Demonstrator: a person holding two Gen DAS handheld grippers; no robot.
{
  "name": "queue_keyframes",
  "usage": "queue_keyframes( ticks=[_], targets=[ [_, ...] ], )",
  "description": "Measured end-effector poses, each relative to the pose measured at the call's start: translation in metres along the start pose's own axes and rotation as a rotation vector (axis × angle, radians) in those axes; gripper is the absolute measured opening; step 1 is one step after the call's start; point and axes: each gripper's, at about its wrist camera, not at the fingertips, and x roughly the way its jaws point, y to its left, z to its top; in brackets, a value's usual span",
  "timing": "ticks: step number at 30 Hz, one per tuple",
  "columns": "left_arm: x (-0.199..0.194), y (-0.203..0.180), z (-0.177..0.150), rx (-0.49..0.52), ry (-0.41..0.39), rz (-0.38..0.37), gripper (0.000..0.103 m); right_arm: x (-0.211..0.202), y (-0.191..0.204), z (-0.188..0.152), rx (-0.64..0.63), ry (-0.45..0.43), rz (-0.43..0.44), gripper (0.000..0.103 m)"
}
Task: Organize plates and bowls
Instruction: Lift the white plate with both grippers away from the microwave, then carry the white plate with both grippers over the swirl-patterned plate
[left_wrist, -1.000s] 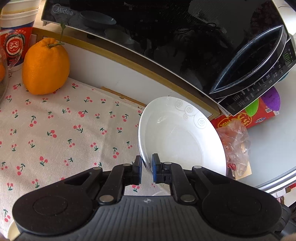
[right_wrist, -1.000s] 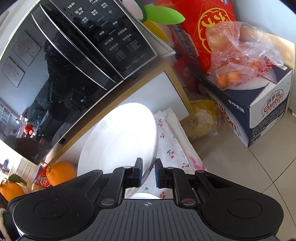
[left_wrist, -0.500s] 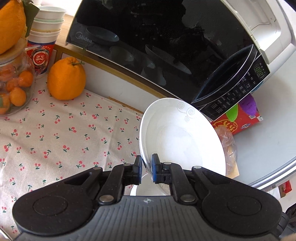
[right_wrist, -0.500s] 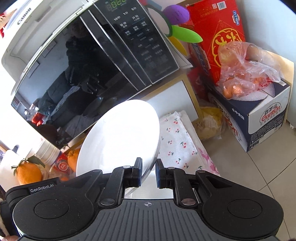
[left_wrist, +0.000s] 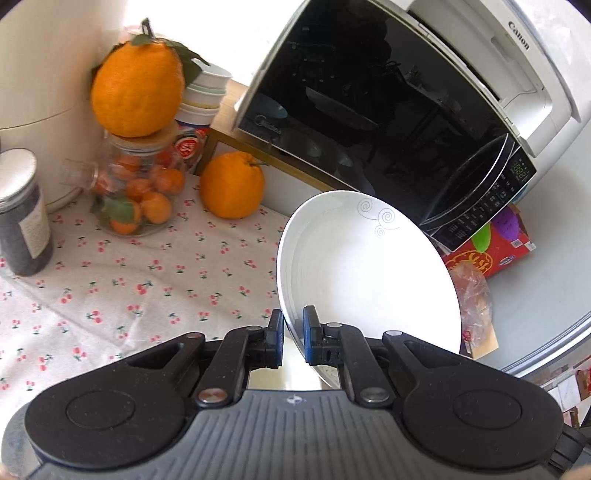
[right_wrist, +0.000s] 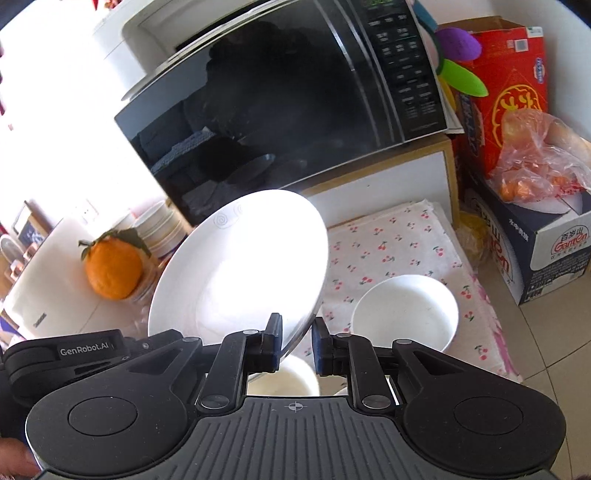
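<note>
A white plate (left_wrist: 369, 273) with grey swirl marks hangs tilted above the cherry-print cloth (left_wrist: 147, 280), gripped at two sides of its rim. My left gripper (left_wrist: 293, 332) is shut on the near rim. In the right wrist view the same plate (right_wrist: 240, 266) leans left, and my right gripper (right_wrist: 297, 338) is shut on its lower right rim. The left gripper's black body (right_wrist: 85, 350) shows at the lower left there. A white bowl (right_wrist: 404, 310) stands on the cloth to the right. A second white bowl (right_wrist: 291, 376) lies partly hidden under the right fingers.
A black microwave (left_wrist: 388, 110) on a white stand sits behind the plate, with a white printer (left_wrist: 517, 55) on top. At left are an orange (left_wrist: 232, 184), a glass jar of small oranges (left_wrist: 136, 192), a dark jar (left_wrist: 22, 221) and stacked cups (left_wrist: 203, 96). Cartons and bagged fruit (right_wrist: 535, 166) stand right.
Both grippers have carried the plate up and back from the microwave, so more of the cloth shows. The white bowl has come into the right wrist view, where the plate's tilt has rolled.
</note>
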Motion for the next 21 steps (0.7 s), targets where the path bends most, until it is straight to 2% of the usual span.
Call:
queue_keyframes(
  ticks=[5, 9, 21],
  targets=[
    [-0.032, 0.036, -0.01, 0.001, -0.019, 0.044, 0.009, 0.003, 0.04, -0.028, -0.071, 0.046, 0.031, 0.017],
    [-0.045, 0.077, -0.021, -0.079, 0.003, 0.059, 0.009, 0.009, 0.068, -0.052, -0.132, 0.084, 0.042, 0.017],
    [-0.088, 0.137, -0.057, -0.091, 0.004, 0.131, 0.009, 0.02, 0.112, -0.117, -0.203, 0.201, 0.058, 0.017]
  ],
)
